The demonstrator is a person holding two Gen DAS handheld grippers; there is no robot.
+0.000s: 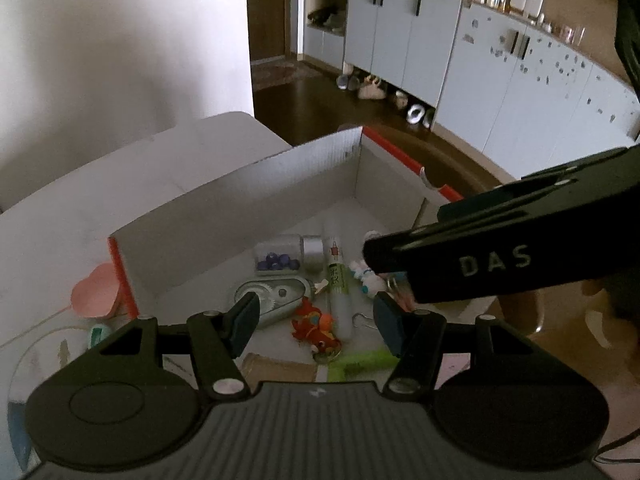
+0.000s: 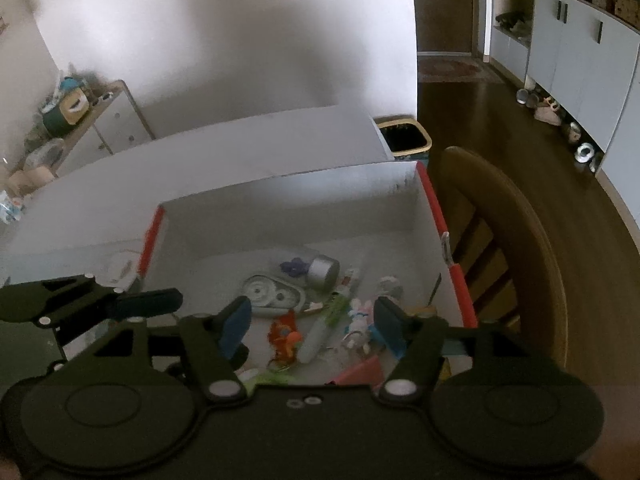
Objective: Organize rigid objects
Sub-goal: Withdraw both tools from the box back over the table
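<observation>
A white cardboard box with red edges (image 1: 240,196) (image 2: 280,204) holds small rigid items: a jar of blue beads with a silver lid (image 1: 288,254) (image 2: 316,270), a correction tape dispenser (image 1: 276,296) (image 2: 272,294), a white tube (image 1: 338,288) (image 2: 326,322), an orange-red toy (image 1: 316,326) (image 2: 284,336) and a small white bunny figure (image 1: 366,276) (image 2: 358,320). My left gripper (image 1: 316,322) is open and empty above the box's near side. My right gripper (image 2: 310,328) is open and empty over the box; in the left wrist view its black arm (image 1: 480,256) reaches in from the right.
A pink heart-shaped object (image 1: 96,292) lies on the white table (image 1: 60,232) left of the box. A wooden chair (image 2: 504,240) stands right of the box. A bin (image 2: 404,138) sits beyond the table. Cabinets (image 1: 500,88) line the far wall.
</observation>
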